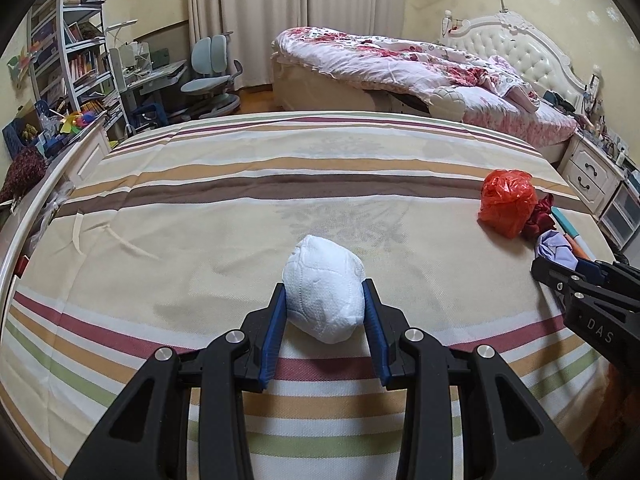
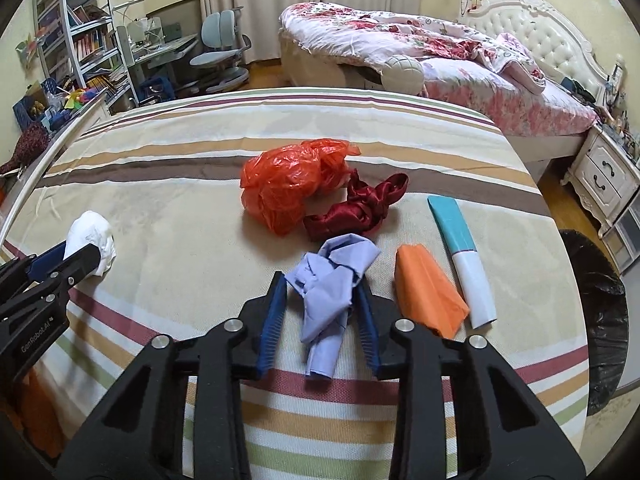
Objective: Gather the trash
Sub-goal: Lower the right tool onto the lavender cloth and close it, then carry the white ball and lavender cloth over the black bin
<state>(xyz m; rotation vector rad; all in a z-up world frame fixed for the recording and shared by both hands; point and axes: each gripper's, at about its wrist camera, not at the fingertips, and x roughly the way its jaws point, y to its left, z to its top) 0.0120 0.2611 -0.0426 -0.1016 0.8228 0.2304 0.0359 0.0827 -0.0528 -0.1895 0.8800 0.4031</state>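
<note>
On the striped bed, six pieces of litter: one white paper wad, one red plastic bag, one dark red ribbon, one lilac cloth scrap, one orange wrapper, one teal-and-white tube. Two grippers. One black-lined bin. Beds: two. Desk chair: one.

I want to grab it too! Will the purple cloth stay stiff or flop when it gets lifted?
Probably flop: the purple cloth lies crumpled in soft folds between the right gripper fingers. It looks thin, so likely light, and a loose end may dangle.
</note>
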